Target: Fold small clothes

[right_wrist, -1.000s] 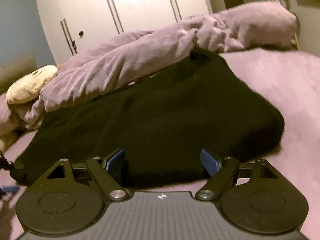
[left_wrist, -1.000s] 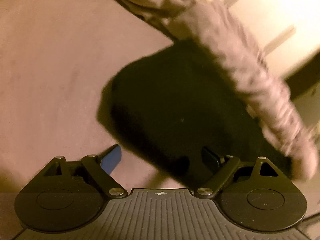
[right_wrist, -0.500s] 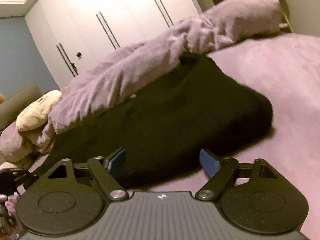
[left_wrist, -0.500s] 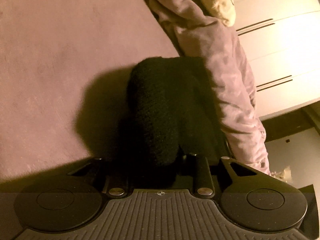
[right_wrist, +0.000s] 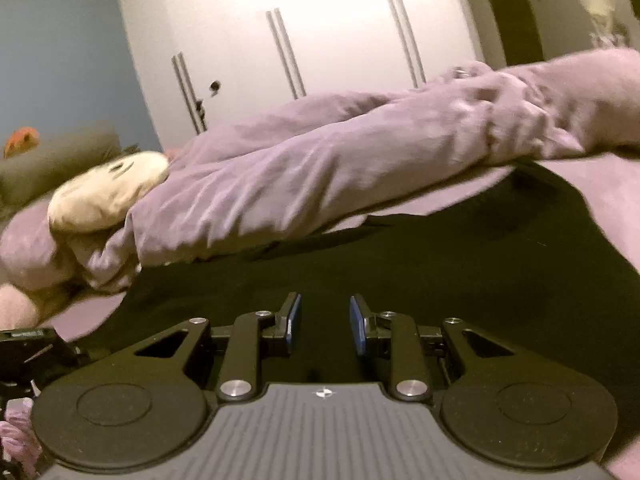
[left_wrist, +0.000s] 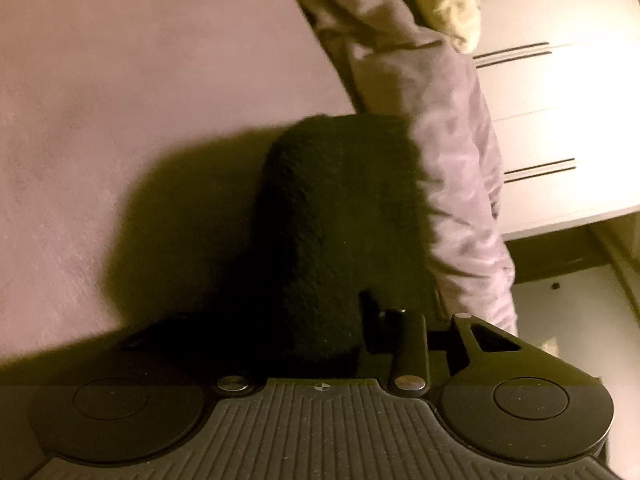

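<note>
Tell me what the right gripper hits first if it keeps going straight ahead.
Most likely the black sweater, right ahead of the right gripper, whose jaws are closing. Beyond it lies the purple blanket; depth is unclear.

a pale purple bedspread [left_wrist: 120, 100] is seen spread flat and smooth across the bed. along it a rumpled lilac duvet [right_wrist: 320, 184] is bunched into a long, creased roll. a cream stuffed toy [right_wrist: 108, 192] is tucked against one end of that roll, partly wrapped by its folds; a dark curved mark is stitched on its surface. behind the bed a white wardrobe [right_wrist: 328, 32] with long, thin bar handles is brightly lit. a blue wall [right_wrist: 60, 60] is seen beside the wardrobe, and an olive cushion [right_wrist: 52, 160] with a small orange object [right_wrist: 22, 140] resting on top, too blurred to be identified.
</note>
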The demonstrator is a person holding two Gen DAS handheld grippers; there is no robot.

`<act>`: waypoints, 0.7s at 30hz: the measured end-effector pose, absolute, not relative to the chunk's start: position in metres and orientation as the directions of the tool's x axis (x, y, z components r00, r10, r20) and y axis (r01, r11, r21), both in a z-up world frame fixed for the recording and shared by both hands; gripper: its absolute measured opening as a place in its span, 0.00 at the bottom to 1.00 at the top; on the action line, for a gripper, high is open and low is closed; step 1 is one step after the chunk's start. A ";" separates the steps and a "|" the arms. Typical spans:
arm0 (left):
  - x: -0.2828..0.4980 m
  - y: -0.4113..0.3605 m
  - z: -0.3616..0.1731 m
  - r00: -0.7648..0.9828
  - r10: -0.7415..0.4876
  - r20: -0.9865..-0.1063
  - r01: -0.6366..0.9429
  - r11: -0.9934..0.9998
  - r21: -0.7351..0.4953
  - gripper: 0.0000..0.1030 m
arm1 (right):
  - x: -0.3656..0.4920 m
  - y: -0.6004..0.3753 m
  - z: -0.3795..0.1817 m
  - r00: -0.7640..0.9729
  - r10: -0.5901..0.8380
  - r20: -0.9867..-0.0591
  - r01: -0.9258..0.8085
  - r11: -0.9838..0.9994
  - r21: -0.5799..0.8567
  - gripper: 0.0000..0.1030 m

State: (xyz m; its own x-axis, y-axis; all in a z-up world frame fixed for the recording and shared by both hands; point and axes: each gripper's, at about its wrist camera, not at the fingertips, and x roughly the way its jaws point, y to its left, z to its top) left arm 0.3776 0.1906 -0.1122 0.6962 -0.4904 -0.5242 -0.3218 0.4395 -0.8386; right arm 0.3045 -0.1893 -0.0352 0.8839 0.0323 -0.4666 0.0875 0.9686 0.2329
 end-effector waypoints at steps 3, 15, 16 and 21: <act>0.377 0.193 -0.112 0.705 -0.493 -0.510 -0.297 0.447 -0.844 0.29 | 0.327 -0.176 -0.065 0.833 -0.035 -0.552 0.123 0.985 0.123 0.25; 0.365 0.084 0.028 0.794 -0.433 -0.426 0.153 0.821 -0.550 0.24 | 0.325 -0.199 -0.081 0.819 0.056 -0.572 0.130 0.951 0.281 0.25; 0.365 0.066 0.038 0.790 -0.444 -0.423 0.192 0.834 -0.517 0.24 | 0.323 -0.202 -0.080 0.821 0.075 -0.566 0.126 0.943 0.308 0.25; 0.347 -0.052 0.065 0.753 -0.510 -0.415 0.411 0.858 -0.308 0.24 | 0.256 -0.255 -0.063 0.878 0.112 -0.465 0.180 0.823 0.539 0.26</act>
